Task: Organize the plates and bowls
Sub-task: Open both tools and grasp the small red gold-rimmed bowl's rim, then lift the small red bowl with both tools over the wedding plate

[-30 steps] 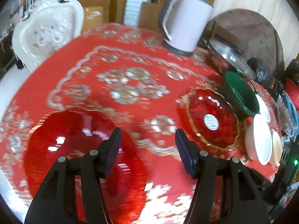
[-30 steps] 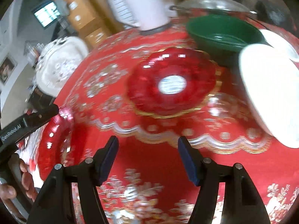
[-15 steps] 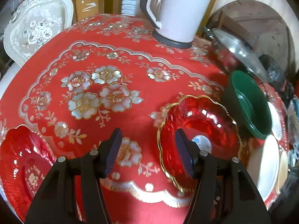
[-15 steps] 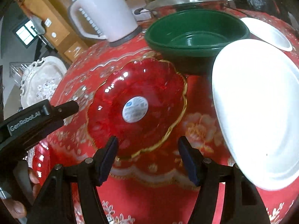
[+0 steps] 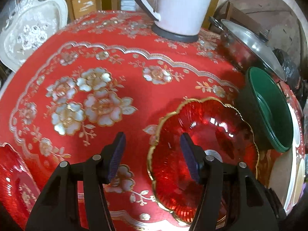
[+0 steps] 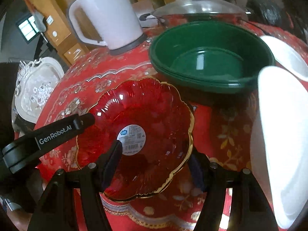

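red glass bowl (image 6: 142,134) on red tablecloth (image 5: 96,57), its near rim between the spread jaws of the right gripper (image 6: 154,165); left gripper (image 5: 152,156) likewise spread, straddling its left rim.

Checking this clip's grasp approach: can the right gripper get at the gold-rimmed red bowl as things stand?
Probably yes. The right gripper is open with the red bowl's near rim between its fingers. The left gripper is at the far side, and the green bowl sits behind, clear of the way.

Left gripper (image 5: 152,155) jaws spread wide, level; right gripper (image 6: 156,161) jaws spread wide, angled down
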A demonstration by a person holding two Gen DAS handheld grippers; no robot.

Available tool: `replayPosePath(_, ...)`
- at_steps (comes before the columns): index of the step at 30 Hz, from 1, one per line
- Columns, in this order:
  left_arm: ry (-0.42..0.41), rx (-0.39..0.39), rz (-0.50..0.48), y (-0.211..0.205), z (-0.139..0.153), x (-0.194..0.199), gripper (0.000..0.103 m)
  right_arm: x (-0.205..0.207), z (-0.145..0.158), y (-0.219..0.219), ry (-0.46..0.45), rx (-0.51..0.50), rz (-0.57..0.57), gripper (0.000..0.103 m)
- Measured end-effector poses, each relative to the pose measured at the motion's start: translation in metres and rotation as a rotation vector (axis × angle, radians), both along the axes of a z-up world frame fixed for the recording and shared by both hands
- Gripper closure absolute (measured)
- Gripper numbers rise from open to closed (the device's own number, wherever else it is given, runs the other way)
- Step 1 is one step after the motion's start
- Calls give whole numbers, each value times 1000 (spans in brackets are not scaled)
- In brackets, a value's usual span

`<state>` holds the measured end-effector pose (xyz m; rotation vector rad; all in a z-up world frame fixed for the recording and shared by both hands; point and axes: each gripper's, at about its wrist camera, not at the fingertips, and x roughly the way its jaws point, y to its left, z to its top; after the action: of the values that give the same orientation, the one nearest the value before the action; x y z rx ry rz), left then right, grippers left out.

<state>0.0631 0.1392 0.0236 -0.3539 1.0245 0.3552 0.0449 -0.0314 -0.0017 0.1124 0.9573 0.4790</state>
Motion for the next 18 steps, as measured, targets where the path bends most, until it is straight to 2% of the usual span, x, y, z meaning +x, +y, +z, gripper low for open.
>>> replayPosePath(2, 33, -44, -16, -1, -8, 2, 44, 0, 0, 2, -15, -16, 12, 37)
replayPosePath(3, 20, -20, -18, -4, -7, 2, 47, 0, 0, 4, -21, -19, 18, 38)
replayPosePath(4, 21, -13, -21, -7, -7, 1, 62, 1, 0, 6, -32, -25, 27, 38)
replayPosePath(5, 29, 11, -25, -9, -6, 1, 71, 0, 0, 6, -40, -30, 31, 40)
replayPosePath(7, 31, 25, -30, -11, -5, 0, 71, 1, 0, 7, -50, -36, 35, 46)
replayPosePath(10, 17, 0, -31, -8, -6, -3, 76, 1, 0, 6, -57, -42, 32, 49)
replayPosePath(18, -15, 0, -16, -1, 4, -24, 82, -10, 1, 12, -88, -80, 49, 51)
